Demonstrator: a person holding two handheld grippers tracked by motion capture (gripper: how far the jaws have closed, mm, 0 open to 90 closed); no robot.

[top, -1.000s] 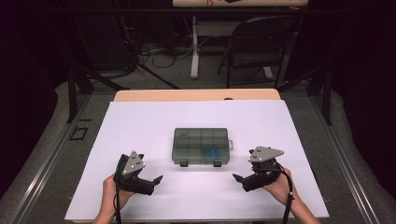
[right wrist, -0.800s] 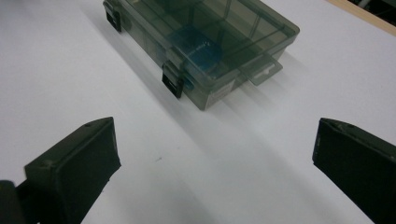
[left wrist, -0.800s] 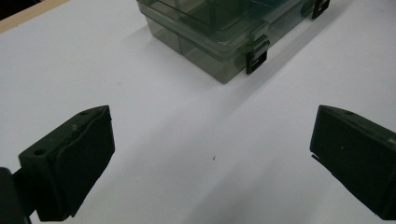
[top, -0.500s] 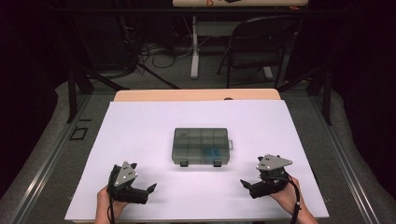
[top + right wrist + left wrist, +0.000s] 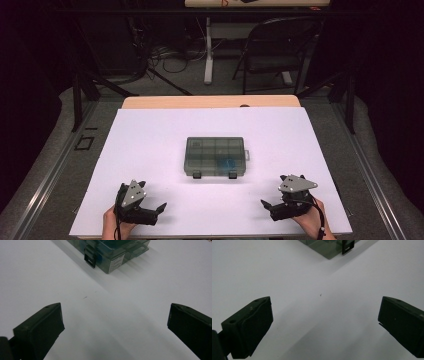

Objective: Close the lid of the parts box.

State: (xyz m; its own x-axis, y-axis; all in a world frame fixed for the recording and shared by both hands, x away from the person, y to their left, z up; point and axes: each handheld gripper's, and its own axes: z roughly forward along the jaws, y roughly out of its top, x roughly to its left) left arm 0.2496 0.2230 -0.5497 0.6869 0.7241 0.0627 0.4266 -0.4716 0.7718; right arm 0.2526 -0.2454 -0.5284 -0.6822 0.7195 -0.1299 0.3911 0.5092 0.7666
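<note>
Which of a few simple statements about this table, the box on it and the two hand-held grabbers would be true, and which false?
1. The plastic box lies in the middle of the white table. True.
2. The left gripper holds the box. False: it is open, apart from the box.
3. The right gripper is open. True.
4. The box lid stands wide open. False: it lies flat, closed.

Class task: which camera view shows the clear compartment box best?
The high view: the whole compartment box lies shut on the white table. The right gripper view catches one corner with a latch; the left gripper view catches a smaller corner.
</note>
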